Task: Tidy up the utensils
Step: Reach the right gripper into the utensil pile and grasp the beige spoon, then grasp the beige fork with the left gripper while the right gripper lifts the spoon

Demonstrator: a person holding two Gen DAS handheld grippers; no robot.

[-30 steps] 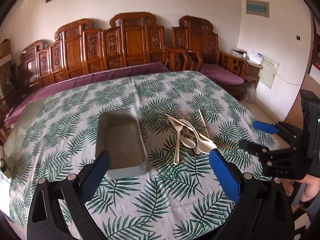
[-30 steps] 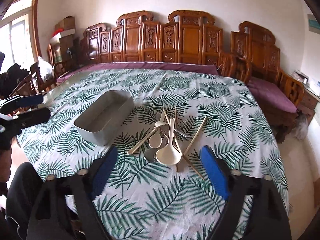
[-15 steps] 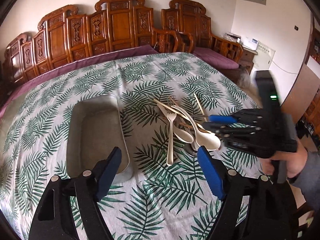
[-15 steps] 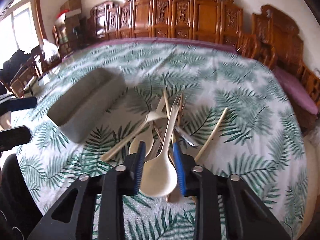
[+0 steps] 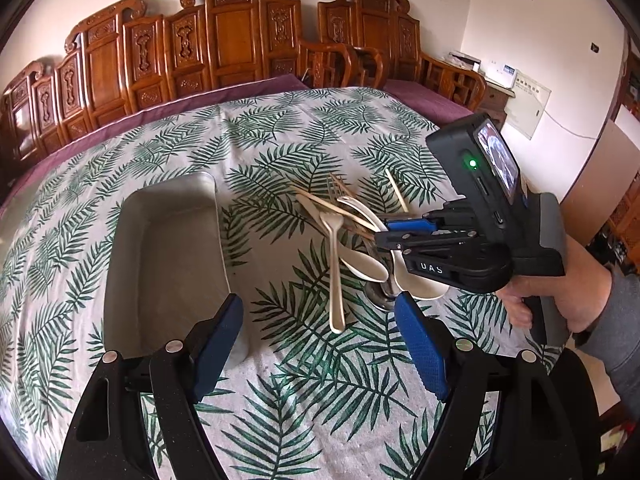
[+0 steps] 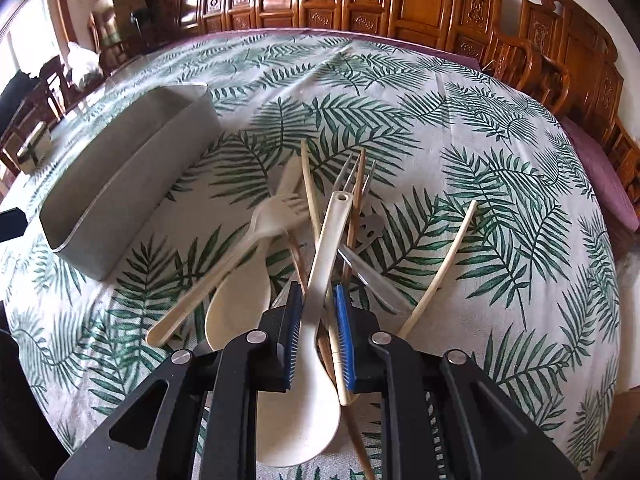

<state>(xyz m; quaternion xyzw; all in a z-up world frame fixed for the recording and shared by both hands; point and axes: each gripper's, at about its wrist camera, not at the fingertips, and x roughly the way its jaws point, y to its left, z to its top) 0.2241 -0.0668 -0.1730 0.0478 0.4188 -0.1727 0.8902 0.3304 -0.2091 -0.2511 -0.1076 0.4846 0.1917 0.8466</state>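
Note:
A pile of utensils lies mid-table on the leaf-print cloth: a cream fork [image 5: 335,264] [image 6: 240,248], cream spoons, a metal fork [image 6: 352,176] and wooden chopsticks [image 6: 440,272]. A large cream spoon [image 6: 308,400] lies on top. My right gripper [image 6: 318,292] [image 5: 384,232] is low over the pile, its jaws closing, and the blue pads sit against that spoon's handle with a chopstick beside it. To the left of the pile stands an empty grey tray [image 5: 160,248] [image 6: 120,184]. My left gripper [image 5: 318,308] hangs open above the cloth between tray and pile, with nothing held.
Carved wooden chairs [image 5: 236,40] with purple cushions ring the far side of the table. A person's hand [image 5: 560,300] holds the right gripper at the table's right edge. Bare cloth lies in front of the tray and the pile.
Both grippers came down and closer to the pile. The right jaws went from wide apart to narrow around the large spoon's handle. The left jaws narrowed slightly.

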